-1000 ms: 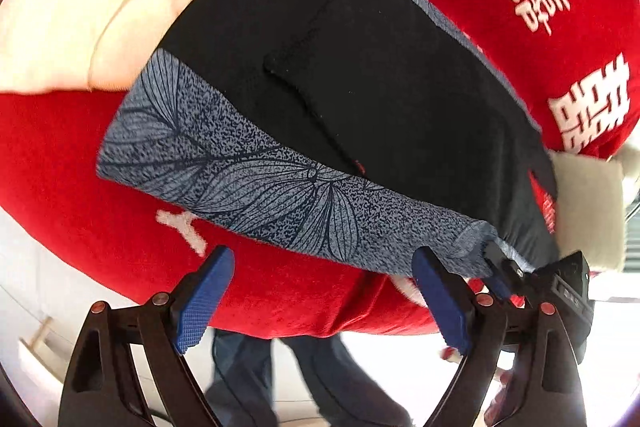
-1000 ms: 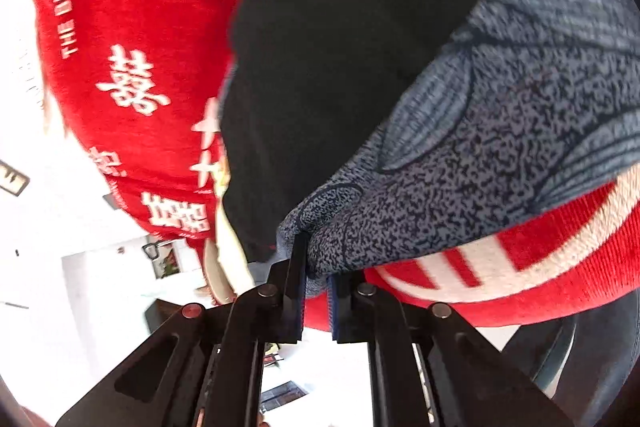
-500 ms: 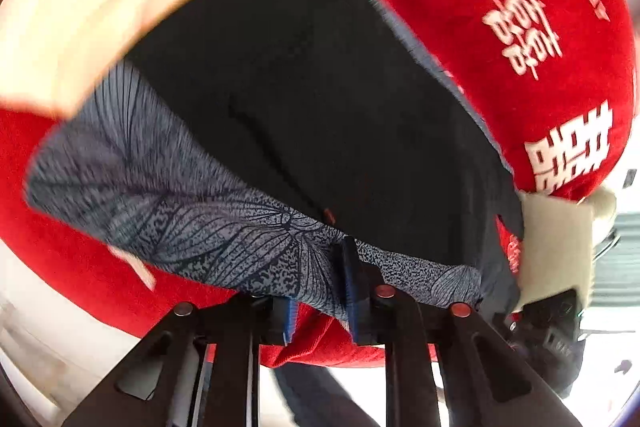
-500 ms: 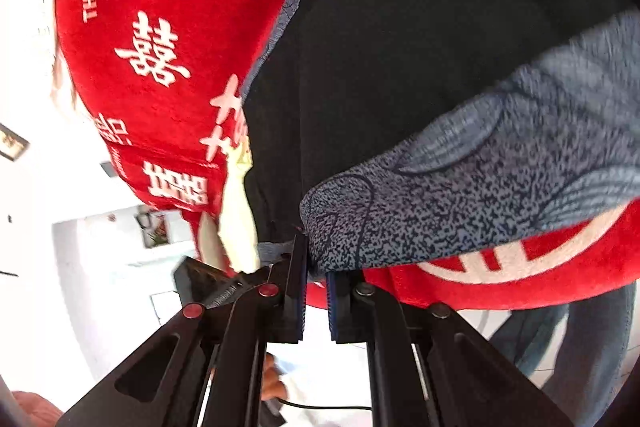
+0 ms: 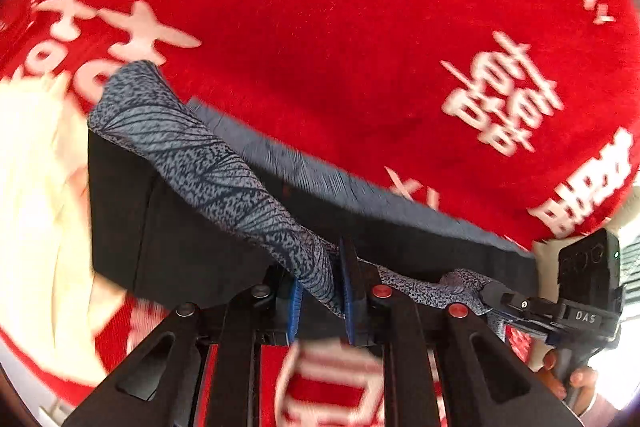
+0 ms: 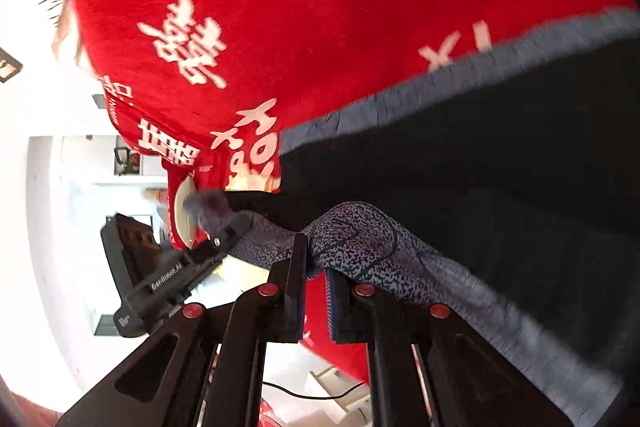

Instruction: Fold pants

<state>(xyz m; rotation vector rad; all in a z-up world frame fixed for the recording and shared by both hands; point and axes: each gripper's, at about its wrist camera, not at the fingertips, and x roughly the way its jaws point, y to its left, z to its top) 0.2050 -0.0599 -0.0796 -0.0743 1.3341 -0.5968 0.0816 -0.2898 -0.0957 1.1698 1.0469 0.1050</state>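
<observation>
Pinching the patterned waistband (image 5: 224, 179) of the pants (image 5: 192, 251), left gripper (image 5: 320, 291) and right gripper (image 6: 316, 267) both closed on it, lifting that edge off the red cloth (image 5: 340, 47) to fold over.

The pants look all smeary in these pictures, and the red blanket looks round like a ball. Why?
Left wrist view: the pants are streaked along their far edge, which is motion blur, while the left gripper stays sharp. Right wrist view: the same smear along the grey edge, and the right gripper is crisp. In both, the fisheye lens bulges the red blanket; the room behind is overexposed white.
</observation>
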